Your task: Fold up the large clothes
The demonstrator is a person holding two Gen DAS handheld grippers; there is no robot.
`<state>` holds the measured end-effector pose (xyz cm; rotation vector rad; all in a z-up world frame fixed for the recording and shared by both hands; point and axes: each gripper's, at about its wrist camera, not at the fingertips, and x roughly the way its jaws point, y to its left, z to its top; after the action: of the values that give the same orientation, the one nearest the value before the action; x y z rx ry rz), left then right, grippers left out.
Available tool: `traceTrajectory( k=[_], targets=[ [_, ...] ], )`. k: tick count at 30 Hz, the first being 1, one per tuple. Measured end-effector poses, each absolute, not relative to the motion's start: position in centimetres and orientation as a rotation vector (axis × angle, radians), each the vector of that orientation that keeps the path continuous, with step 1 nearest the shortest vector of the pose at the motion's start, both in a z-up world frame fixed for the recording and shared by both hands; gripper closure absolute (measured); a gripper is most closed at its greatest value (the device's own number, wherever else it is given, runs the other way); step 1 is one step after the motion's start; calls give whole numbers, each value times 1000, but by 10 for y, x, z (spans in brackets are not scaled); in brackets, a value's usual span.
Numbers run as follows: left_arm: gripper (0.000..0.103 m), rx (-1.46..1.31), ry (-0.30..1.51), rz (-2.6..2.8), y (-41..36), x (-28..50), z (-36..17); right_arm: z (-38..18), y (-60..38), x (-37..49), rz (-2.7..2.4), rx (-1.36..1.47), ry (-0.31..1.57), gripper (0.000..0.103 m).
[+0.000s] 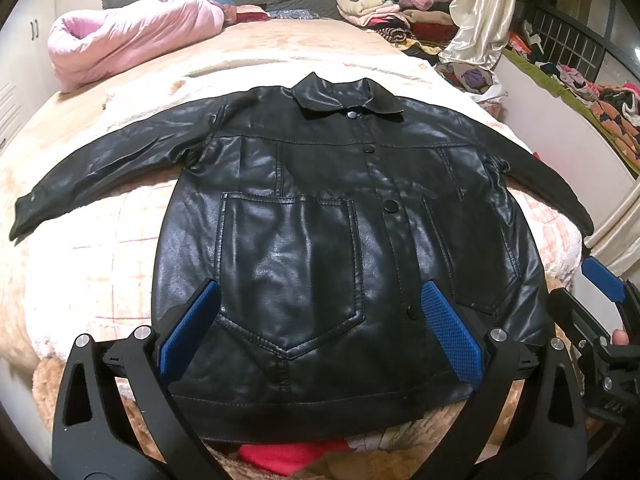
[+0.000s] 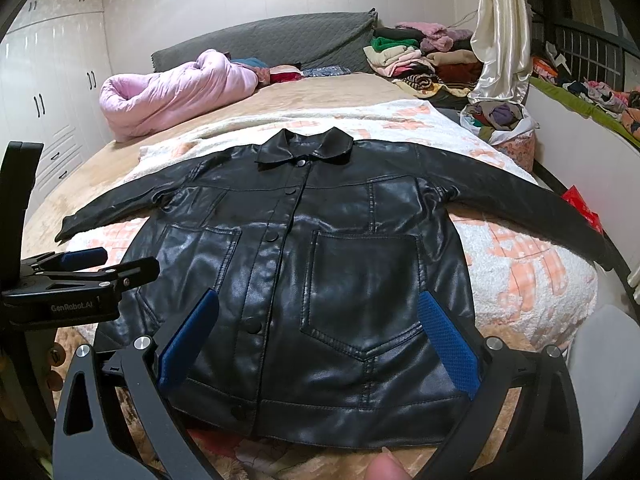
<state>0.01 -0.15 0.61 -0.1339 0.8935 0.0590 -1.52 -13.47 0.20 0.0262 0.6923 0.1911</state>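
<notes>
A black leather jacket [image 1: 320, 208] lies flat and front up on the bed, buttoned, both sleeves spread out to the sides, collar at the far end. It also shows in the right wrist view [image 2: 340, 264]. My left gripper [image 1: 320, 320] is open and empty, hovering over the jacket's lower left half near the hem. My right gripper [image 2: 320, 332] is open and empty over the lower right half. The right gripper shows at the right edge of the left wrist view [image 1: 600, 320]; the left gripper shows at the left of the right wrist view [image 2: 80, 276].
The bed carries a cream and peach fleece blanket [image 2: 520, 264]. A rolled pink quilt [image 2: 176, 92] lies at the far left. Piles of folded clothes [image 2: 416, 56] sit at the far right by a cream curtain [image 2: 500, 32]. White wardrobes [image 2: 52, 92] stand left.
</notes>
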Motion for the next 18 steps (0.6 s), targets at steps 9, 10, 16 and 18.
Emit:
traceTrajectory(
  k=[9, 10, 16, 18],
  targets=[
    [9, -135, 891, 60, -1, -1, 9, 1, -135, -14, 188, 27, 693, 4],
    [9, -135, 890, 61, -1, -1, 9, 1, -135, -14, 187, 28, 694, 4],
    [9, -134, 890, 62, -1, -1, 10, 1, -136, -14, 188, 27, 695, 4],
    [9, -134, 889, 59, -1, -1, 10, 1, -137, -13, 187, 30, 695, 4]
  ],
)
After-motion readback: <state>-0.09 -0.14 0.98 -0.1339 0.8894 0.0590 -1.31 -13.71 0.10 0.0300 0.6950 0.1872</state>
